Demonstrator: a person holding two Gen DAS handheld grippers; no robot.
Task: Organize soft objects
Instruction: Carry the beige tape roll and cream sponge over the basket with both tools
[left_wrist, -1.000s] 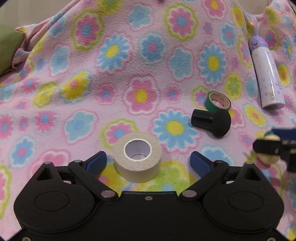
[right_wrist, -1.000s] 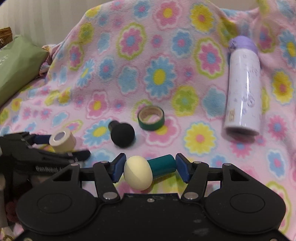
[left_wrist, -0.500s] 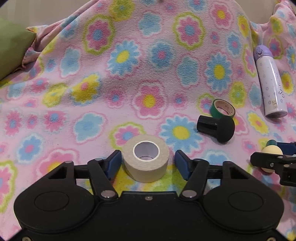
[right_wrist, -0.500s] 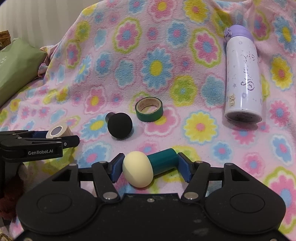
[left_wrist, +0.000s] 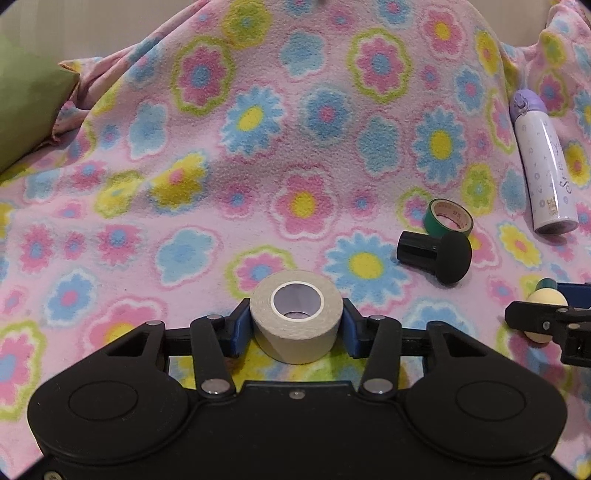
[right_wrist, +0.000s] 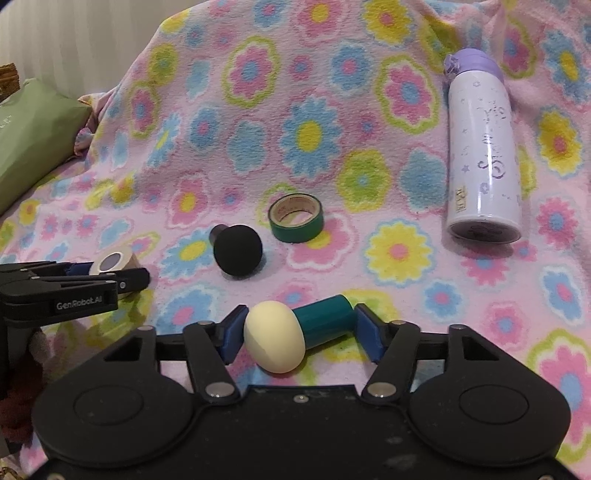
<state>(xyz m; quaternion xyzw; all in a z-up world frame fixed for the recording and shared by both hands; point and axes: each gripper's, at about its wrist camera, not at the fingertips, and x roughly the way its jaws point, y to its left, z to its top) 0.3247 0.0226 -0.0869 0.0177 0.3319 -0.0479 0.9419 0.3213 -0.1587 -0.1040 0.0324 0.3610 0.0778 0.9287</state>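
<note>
My left gripper is shut on a beige tape roll that stands on end on the floral blanket; both blue pads press its sides. The right wrist view shows that roll at the far left, behind the left gripper's black fingers. My right gripper has a mushroom-shaped piece lying crosswise between its closing jaws. One pad touches the piece's cream head and the other the end of its teal handle. The cream head also shows at the right edge of the left wrist view.
A black mushroom-shaped piece and a green tape roll lie mid-blanket. A white bottle with a purple cap lies at the right. A green cushion sits at the left edge. The blanket rises toward the back.
The left jaws closed from wide apart onto the beige tape roll. The right gripper stayed around the cream and teal piece, its jaws easing slightly and then closing again.
</note>
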